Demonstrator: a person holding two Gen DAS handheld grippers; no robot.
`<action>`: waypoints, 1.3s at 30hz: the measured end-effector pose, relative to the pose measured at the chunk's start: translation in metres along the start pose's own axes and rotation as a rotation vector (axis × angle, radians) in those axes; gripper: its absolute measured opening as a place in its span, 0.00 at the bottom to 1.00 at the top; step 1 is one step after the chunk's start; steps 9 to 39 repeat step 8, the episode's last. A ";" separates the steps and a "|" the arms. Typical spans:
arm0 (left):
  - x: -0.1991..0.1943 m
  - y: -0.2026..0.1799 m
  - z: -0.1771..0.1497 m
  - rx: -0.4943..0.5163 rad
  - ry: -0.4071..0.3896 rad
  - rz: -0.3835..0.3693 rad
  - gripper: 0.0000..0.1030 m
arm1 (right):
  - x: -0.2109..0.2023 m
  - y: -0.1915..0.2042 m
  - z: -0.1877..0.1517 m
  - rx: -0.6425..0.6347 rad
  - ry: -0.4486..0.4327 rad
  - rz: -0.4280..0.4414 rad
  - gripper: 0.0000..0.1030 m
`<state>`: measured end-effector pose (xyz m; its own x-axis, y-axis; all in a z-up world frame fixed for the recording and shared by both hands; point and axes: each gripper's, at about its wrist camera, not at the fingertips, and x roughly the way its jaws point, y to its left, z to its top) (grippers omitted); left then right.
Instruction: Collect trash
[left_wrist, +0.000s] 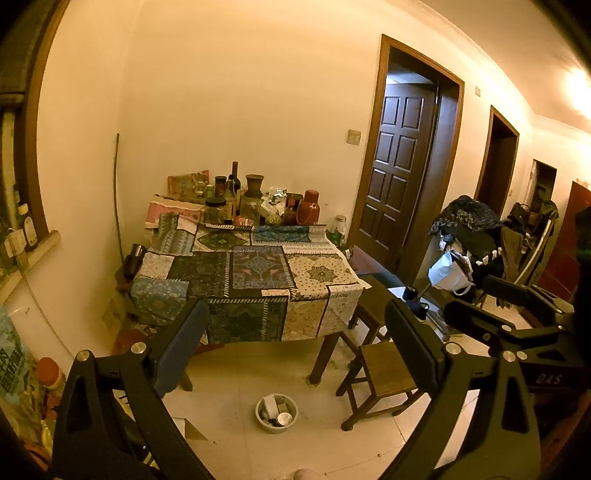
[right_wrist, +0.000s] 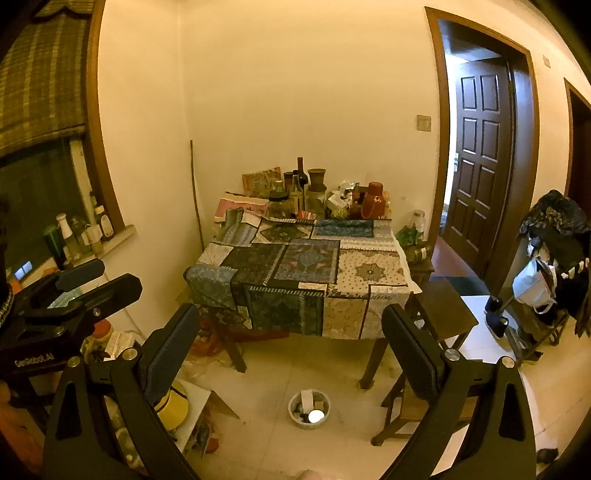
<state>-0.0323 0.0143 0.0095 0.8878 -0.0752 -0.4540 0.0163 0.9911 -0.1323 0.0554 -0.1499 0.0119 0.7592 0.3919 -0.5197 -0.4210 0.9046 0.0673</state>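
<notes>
A small grey bin (left_wrist: 273, 428) (right_wrist: 306, 424) stands on the tiled floor in front of the table, holding a white card, a round lid and other scraps. My left gripper (left_wrist: 295, 310) hangs in the air well above it, open, with nothing between its fingers. My right gripper (right_wrist: 290, 312) is open as well and holds nothing. Each gripper shows at the edge of the other's view: the right gripper (left_wrist: 476, 299) and the left gripper (right_wrist: 99, 277). Crumpled wrappers (left_wrist: 275, 194) (right_wrist: 343, 192) lie among jars at the back of the table.
The table (left_wrist: 240, 273) (right_wrist: 303, 266) has a patchwork cloth, with bottles and jars (left_wrist: 232, 199) along the wall. Wooden stools (left_wrist: 384, 365) (right_wrist: 443, 310) stand at its right. Floor clutter (right_wrist: 177, 402) lies left; a clothes rack (left_wrist: 469, 229) with a white bag (right_wrist: 532, 288) is right.
</notes>
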 end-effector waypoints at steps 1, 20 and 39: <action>0.002 0.000 0.000 -0.002 0.002 0.002 0.94 | 0.004 0.000 0.002 0.001 0.004 0.001 0.95; 0.022 0.005 0.004 -0.020 0.033 0.013 0.94 | 0.029 -0.005 0.011 0.011 0.037 0.010 0.95; 0.022 0.005 0.004 -0.020 0.033 0.013 0.94 | 0.029 -0.005 0.011 0.011 0.037 0.010 0.95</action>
